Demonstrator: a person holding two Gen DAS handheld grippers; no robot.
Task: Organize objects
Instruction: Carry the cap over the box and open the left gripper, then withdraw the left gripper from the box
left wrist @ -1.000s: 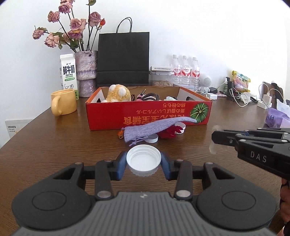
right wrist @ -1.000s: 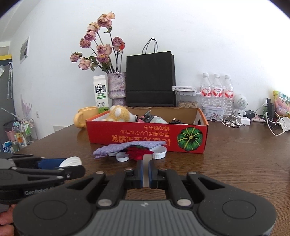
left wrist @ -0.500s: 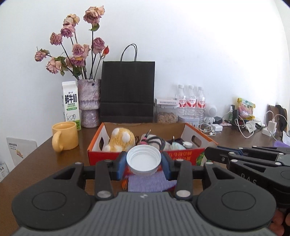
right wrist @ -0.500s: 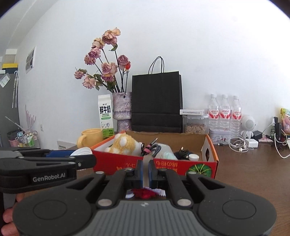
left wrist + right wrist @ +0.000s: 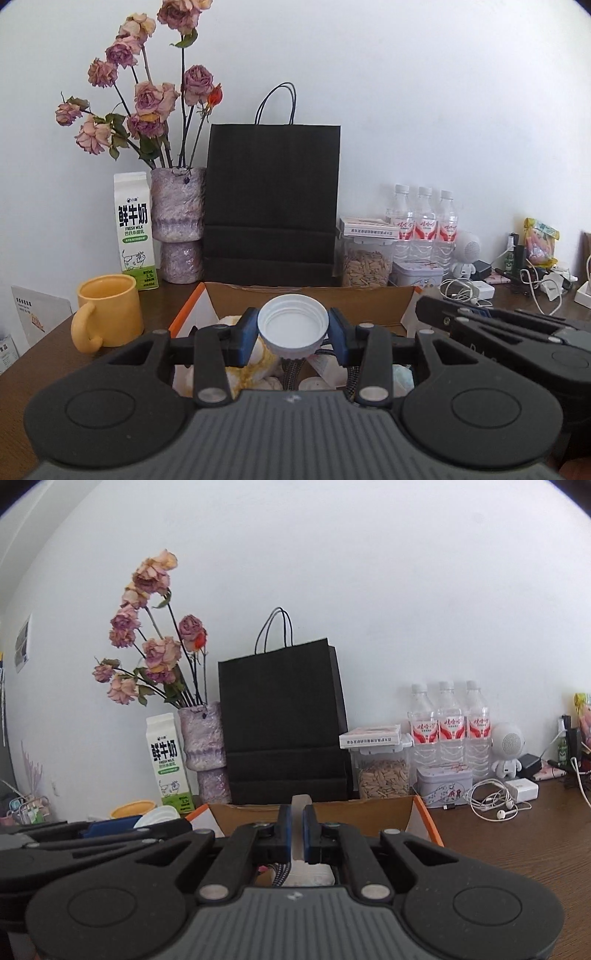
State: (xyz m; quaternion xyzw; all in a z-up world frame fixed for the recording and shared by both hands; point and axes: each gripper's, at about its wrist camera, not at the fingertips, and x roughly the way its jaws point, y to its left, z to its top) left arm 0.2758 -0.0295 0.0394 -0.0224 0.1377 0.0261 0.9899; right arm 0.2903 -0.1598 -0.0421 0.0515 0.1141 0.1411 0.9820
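The left hand-held gripper [image 5: 293,334], clamped on a white cap [image 5: 293,326], and the right hand-held gripper [image 5: 297,830], pinching a thin pale piece, hover over the box [image 5: 369,301]; next, likely release both inside.

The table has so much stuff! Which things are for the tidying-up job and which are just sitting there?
For the job:
white cap, pinched in the left gripper
cardboard box below it
right gripper, shut on something thin and pale

Just sitting there:
yellow mug
milk carton
vase of roses
black paper bag
water bottles
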